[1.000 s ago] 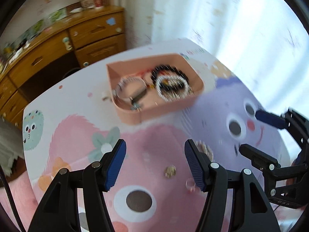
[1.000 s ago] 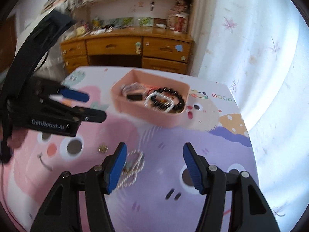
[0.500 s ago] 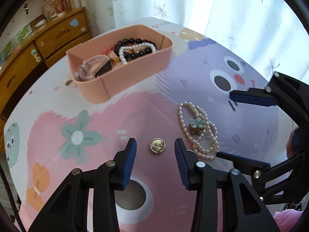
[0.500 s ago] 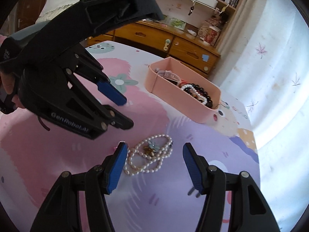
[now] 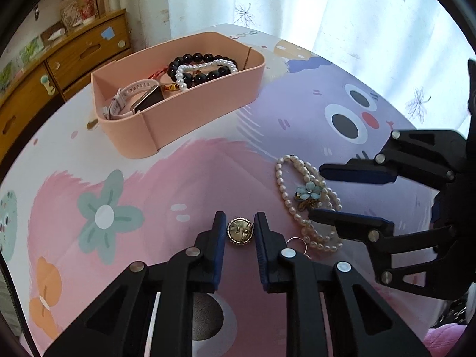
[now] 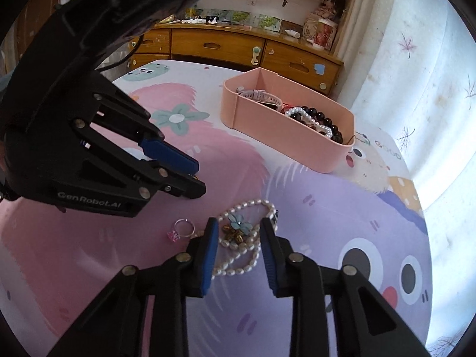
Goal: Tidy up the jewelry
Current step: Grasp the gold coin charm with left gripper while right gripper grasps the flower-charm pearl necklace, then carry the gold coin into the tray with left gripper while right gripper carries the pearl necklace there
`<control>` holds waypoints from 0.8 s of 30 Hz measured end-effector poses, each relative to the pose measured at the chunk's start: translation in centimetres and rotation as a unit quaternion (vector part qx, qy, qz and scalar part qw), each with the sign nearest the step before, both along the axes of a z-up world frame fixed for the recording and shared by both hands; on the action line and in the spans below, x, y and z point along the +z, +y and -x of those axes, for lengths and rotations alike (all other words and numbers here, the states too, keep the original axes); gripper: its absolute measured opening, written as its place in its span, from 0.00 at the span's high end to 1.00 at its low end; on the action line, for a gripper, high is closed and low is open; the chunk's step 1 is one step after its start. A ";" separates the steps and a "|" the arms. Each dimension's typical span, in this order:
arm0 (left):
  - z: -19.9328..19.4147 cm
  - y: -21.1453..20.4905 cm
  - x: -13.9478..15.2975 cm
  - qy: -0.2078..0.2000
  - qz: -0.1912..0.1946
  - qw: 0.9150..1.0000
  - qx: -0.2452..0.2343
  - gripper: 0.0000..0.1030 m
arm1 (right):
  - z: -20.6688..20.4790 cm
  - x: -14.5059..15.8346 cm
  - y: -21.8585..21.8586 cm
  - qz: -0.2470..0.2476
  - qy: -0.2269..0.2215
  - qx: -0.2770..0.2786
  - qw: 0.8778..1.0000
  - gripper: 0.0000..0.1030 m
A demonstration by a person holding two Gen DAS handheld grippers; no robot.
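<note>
While two pieces of loose jewelry waited on the cartoon-printed tablecloth (image 5: 184, 178), each lay framed by its own tool. Nearest the left gripper (image 5: 238, 232), a small round gold earring (image 5: 240, 233) with a scalloped edge rested flat on the cloth, sitting in the gap between the blue-padded jaws, which stood narrowly apart on either side of it and did not appear to press it yet. Just beside it, a coiled white pearl necklace (image 6: 247, 238) with a pale blue flower charm lay in a loose heap, and the right gripper (image 6: 238, 238) straddled that heap with its jaws parted wider, the charm between them, apparently lined up to gather the strands at their thickest point. A thin ring with a pink stone (image 6: 181, 229) lay on the cloth close to the necklace, untouched. Farther back stood an oblong pink storage box (image 5: 208, 110), well apart from both tools, already holding a pink-strapped watch (image 5: 134, 95), a black bead bracelet (image 5: 196, 65) and a white pearl bracelet (image 5: 208, 67); it seemed the likely destination. Beyond the table were a wooden drawer unit (image 6: 226, 47) and pale curtains (image 5: 297, 3).
</note>
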State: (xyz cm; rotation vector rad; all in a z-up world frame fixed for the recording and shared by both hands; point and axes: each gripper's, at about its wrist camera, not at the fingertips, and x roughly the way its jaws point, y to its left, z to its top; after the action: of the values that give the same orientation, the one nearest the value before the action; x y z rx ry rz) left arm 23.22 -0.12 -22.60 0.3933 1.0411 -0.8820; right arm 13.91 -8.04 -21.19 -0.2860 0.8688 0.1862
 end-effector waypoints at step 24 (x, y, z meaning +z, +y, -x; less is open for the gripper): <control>-1.1 1.5 5.1 -0.031 0.016 0.997 0.072 0.83 | -1.3 2.4 -1.2 -0.044 0.008 -0.015 0.999 0.87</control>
State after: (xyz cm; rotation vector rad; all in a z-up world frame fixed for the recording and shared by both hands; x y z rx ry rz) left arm 24.29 1.34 -17.47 0.3127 0.9836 -0.7527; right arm 15.23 -9.23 -18.77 -0.1897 0.8769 0.1984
